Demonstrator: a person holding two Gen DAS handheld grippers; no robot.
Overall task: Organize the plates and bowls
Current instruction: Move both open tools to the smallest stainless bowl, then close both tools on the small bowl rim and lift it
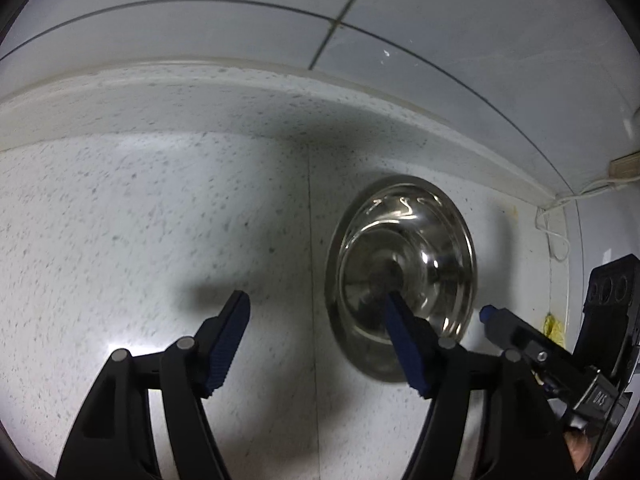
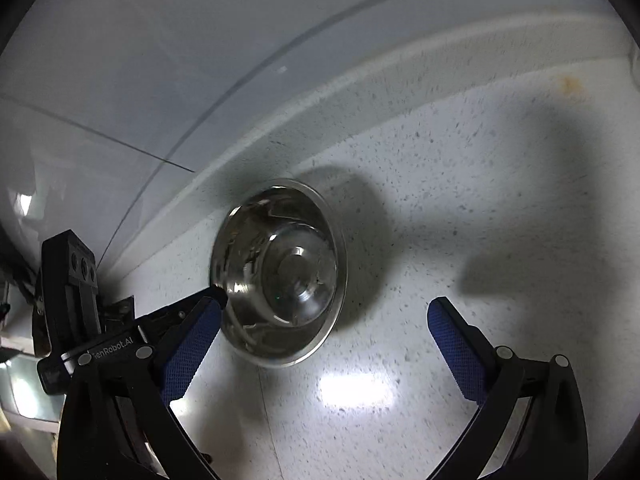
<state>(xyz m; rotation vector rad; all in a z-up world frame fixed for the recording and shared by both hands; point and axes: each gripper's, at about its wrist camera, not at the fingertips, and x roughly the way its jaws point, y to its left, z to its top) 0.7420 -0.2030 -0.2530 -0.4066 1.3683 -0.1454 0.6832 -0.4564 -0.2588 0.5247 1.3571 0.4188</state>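
Note:
A shiny steel bowl (image 1: pixel 402 268) sits on the speckled white counter (image 1: pixel 140 220) near the back ledge; it also shows in the right wrist view (image 2: pixel 280 276). My left gripper (image 1: pixel 318 314) is open and empty, its right finger over the bowl's near side. My right gripper (image 2: pixel 326 320) is open and empty, hovering just in front of the bowl, its left finger beside the bowl's left rim. The right gripper's tip also shows in the left wrist view (image 1: pixel 520 332), and the left gripper's tip in the right wrist view (image 2: pixel 176 316).
A raised counter ledge (image 1: pixel 240 92) and a tiled wall (image 1: pixel 440 40) stand behind the bowl. A white cable (image 1: pixel 556 220) and a wall socket (image 1: pixel 624 164) are at the far right. A yellow stain (image 1: pixel 554 326) marks the counter.

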